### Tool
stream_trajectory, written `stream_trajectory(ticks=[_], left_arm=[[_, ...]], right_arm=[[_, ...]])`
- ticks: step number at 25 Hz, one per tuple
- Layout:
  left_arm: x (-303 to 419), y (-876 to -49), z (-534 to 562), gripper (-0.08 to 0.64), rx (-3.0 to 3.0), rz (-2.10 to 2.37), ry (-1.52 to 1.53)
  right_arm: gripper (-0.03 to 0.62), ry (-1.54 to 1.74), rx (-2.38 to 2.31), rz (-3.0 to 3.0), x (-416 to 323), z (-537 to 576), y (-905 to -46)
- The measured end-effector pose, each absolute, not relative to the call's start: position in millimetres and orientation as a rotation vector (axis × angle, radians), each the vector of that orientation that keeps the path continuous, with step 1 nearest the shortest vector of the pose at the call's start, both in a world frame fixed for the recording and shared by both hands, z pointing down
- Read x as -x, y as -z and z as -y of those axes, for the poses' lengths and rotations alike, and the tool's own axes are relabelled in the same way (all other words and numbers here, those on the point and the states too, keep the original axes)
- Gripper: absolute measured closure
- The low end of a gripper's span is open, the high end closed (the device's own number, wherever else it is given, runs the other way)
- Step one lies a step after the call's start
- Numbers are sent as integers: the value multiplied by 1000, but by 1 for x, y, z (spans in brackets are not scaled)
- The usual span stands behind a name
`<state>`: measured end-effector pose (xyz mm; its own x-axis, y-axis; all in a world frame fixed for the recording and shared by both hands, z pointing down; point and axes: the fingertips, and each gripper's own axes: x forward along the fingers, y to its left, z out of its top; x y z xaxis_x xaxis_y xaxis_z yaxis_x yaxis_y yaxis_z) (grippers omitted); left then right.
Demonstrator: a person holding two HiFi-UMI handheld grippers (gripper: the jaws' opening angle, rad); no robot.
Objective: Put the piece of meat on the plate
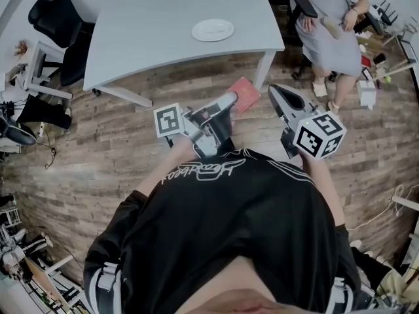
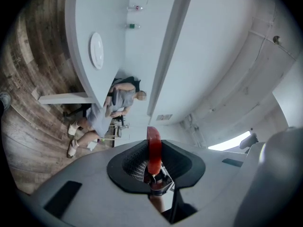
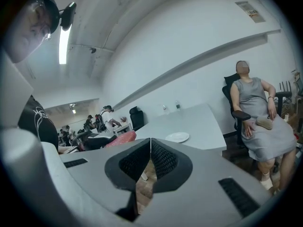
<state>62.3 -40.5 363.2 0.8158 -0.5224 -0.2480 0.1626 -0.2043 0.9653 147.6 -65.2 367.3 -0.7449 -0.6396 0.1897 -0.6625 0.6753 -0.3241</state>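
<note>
A flat red piece of meat (image 1: pixel 244 94) is clamped edge-on in my left gripper (image 1: pixel 229 102), held over the wooden floor just short of the grey table (image 1: pixel 150 25). Seen from the left gripper view, the meat (image 2: pixel 154 148) stands upright between the pads. A white plate (image 1: pixel 213 29) lies on the table near its front right corner, ahead of both grippers. It also shows as the plate (image 2: pixel 96 50) and the plate (image 3: pixel 177 136). To the right of the meat, my right gripper (image 1: pixel 275 91) is shut with nothing in it, its tips touching (image 3: pixel 150 142).
A person in a grey dress (image 1: pixel 330 25) sits on a chair right of the table. A black office chair (image 1: pixel 55 19) stands at the table's left. The table leg (image 1: pixel 263 70) is just ahead of the grippers. Two bottles (image 2: pixel 134 16) stand at the table's far side.
</note>
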Motion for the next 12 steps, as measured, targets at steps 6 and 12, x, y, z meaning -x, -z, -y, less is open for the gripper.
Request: stream_trajectory(ticks=[6, 12], left_arm=[[-41, -360, 110, 479, -1647, 304, 616], [-14, -362, 155, 477, -1627, 312, 604]], right_arm=[[581, -617, -1118, 2787, -130, 135, -362], [582, -654, -1125, 2760, -104, 174, -368]])
